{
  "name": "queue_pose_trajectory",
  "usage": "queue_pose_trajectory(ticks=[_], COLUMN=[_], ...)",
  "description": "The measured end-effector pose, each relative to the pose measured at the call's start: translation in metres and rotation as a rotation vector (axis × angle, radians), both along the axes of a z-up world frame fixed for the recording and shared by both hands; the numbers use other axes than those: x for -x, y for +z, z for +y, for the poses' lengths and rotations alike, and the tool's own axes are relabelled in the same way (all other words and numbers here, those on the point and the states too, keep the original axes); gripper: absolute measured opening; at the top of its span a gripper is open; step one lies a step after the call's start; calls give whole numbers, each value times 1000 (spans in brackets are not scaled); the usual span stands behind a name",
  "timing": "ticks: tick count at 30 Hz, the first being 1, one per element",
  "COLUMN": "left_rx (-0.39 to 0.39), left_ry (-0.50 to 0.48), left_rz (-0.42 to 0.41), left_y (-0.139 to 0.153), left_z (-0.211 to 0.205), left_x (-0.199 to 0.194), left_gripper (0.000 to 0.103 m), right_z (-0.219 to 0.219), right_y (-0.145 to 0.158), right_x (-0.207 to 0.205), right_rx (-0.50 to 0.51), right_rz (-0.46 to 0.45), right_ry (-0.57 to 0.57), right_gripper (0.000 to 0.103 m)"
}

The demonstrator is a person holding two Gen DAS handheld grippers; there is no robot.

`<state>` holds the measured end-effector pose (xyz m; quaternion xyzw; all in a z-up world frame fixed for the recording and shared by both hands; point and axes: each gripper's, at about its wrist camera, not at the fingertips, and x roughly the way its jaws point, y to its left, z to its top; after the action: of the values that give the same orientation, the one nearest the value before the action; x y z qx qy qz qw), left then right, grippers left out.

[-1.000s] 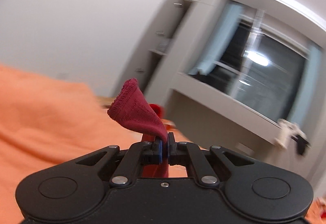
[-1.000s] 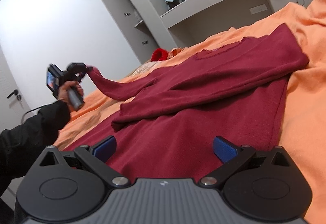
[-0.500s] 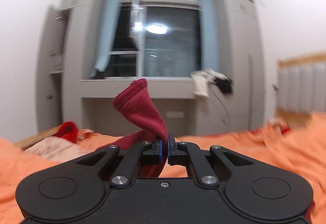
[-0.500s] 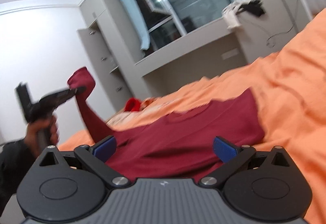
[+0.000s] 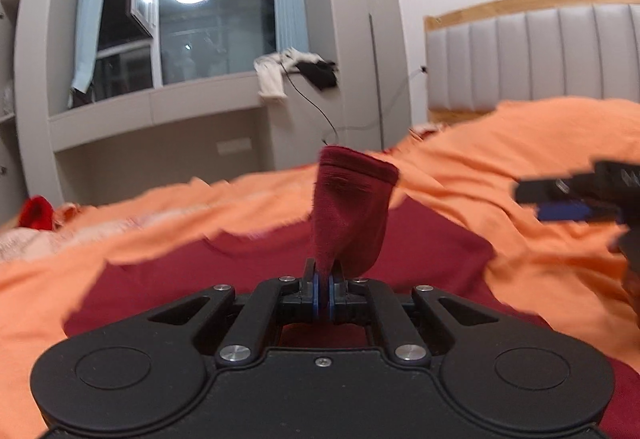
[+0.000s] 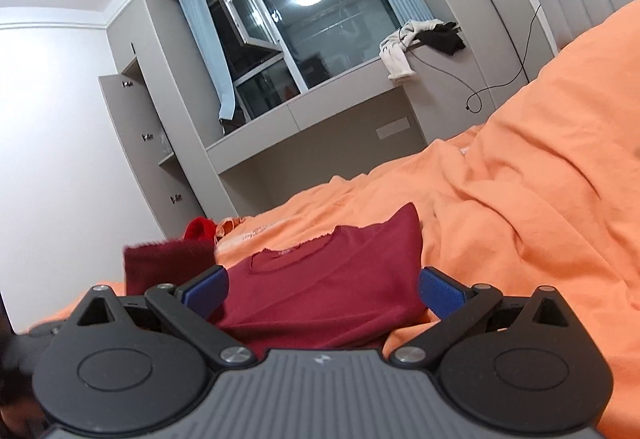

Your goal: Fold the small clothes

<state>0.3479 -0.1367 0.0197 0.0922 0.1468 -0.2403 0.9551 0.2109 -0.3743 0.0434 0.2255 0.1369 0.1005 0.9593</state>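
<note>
A dark red long-sleeved top [image 6: 320,283] lies spread on the orange bedsheet [image 6: 540,199], neckline toward the far side. Its sleeve cuff [image 5: 352,207] stands up out of the left gripper [image 5: 324,289], whose jaws are pinched together on the cloth just below the cuff. The right gripper [image 6: 322,289] hovers over the near part of the top's body, jaws wide apart and holding nothing. The fabric is judged light, soft and limp: it droops where unsupported, so hems, cuffs and shoulder seams offer the firmest hold. A bright red garment [image 6: 199,229] lies at the far left of the bed; pale and black clothes [image 5: 294,73] hang on the window ledge [image 5: 160,107].
</note>
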Motion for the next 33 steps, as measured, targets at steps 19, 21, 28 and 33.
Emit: queue_pose_trajectory(ticks=[19, 21, 28, 33], left_rx=[149, 181, 175, 140], left_ry=[7, 16, 212, 361], left_rz=[228, 241, 221, 253], left_y=[-17, -15, -6, -10], left_z=[43, 53, 90, 116], left_x=[32, 37, 30, -6], left_gripper=[73, 74, 91, 93], right_z=[18, 24, 48, 67], right_y=[-12, -14, -24, -30], right_x=[-20, -24, -30, -31], right_rx=[79, 112, 214, 344], right_rz=[140, 164, 220, 259], right_ry=[41, 50, 111, 99], right_gripper=[103, 103, 103, 103])
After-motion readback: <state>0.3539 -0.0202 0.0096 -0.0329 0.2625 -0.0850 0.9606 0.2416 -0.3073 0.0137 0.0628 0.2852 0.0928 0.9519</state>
